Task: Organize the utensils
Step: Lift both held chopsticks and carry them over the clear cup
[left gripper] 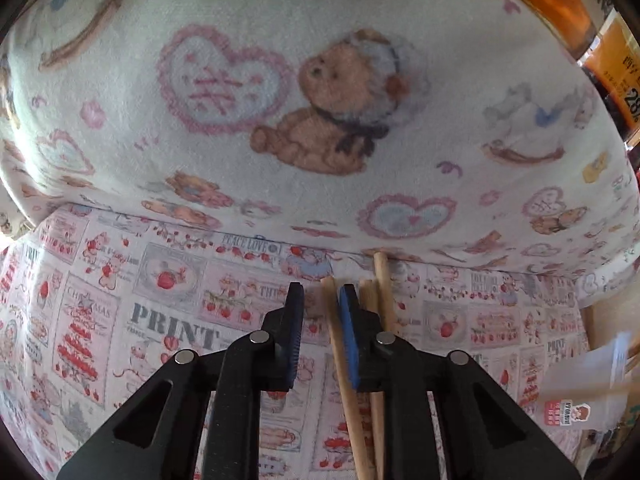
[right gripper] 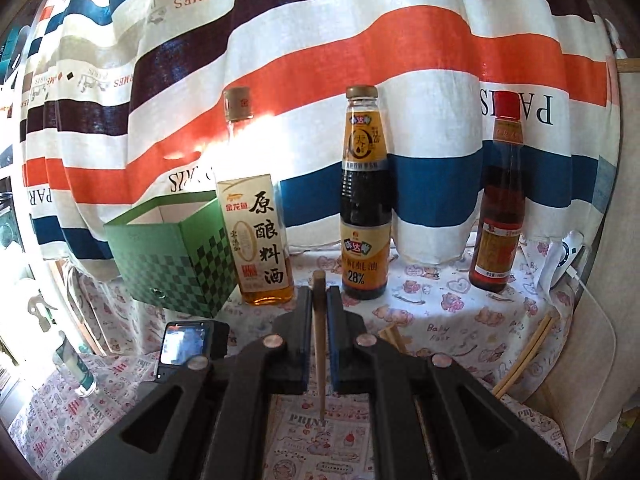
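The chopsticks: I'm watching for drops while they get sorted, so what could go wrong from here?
1. The right tongs pinch a single chopstick near its top, so its long free end could swing or slip out.
2. The left tongs have one chopstick in the gap, touching one pad, while others lie just outside it; a squeeze may knock those aside.
3. Carrying it to the green box could clip the bottle beside it.

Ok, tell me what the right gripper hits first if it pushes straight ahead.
Probably the dark sauce bottle, slightly right of the line. The right gripper, shut on a chopstick, points between it and the cooking wine bottle; depth is unclear.
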Demonstrator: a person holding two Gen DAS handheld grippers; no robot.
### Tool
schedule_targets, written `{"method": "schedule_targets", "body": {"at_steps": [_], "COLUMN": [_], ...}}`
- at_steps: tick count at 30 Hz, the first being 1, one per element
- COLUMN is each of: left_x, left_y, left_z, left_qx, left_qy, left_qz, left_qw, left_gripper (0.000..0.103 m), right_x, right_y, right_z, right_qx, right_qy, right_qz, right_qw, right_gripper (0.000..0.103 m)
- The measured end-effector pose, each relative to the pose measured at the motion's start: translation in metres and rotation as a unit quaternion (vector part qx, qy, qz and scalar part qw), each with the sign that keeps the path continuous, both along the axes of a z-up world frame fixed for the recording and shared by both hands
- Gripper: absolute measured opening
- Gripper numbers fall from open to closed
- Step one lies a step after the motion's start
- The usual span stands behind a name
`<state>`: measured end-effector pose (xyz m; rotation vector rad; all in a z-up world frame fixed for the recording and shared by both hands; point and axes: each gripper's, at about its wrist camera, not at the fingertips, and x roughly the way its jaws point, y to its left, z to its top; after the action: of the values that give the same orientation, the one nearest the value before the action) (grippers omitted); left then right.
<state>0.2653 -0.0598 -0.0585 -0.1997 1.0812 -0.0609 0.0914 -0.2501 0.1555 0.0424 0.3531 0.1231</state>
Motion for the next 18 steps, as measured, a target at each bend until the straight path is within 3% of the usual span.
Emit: {"method": "schedule_targets", "body": {"at_steps": [6,8,10,11,14,18], "left_x": [0.005,0.003,-0.002,-0.008,-0.030,-0.059], "left_y": [-0.022,-0.034,-0.037,-0.036,-0.037,-0.039], "left_z": [-0.003,-0.005,0.001,0.010,0.049,0.101], "left_qx": [0.047,0.056,0.028,0.017,0.042,0.025], "left_qy": [-0.011,-0.007,0.010,-0.001,-0.064,-0.126], "left_qz": [0.003,0.005,-0.008,-0.009,-0.006,-0.029], "left_qw": [0.9988,0.9984,0.9995,0.9998,0.9971,0.9913], "left_gripper": [0.014,0.008,0.006,0.006,0.006,0.006], "right_x": [0.001,-0.001,-0.004,-0.004,-0.005,-0.013], "right_y": [-0.009,-0.012,-0.016,-0.018,-0.026,-0.035], "right_z": [0.001,0.003,0.006,0.007,0.009,0.016], "right_qx": [0.005,0.009,0.015,0.017,0.030,0.043], "right_qy": [0.001,-0.003,-0.007,-0.009,-0.011,-0.021], "right_qz": [-0.007,-0.006,-0.004,-0.004,-0.010,-0.010], "right_qw": [1.000,1.000,1.000,1.000,0.999,0.999], "right_gripper": [0.006,0.006,0.006,0.006,0.006,0.006]}}
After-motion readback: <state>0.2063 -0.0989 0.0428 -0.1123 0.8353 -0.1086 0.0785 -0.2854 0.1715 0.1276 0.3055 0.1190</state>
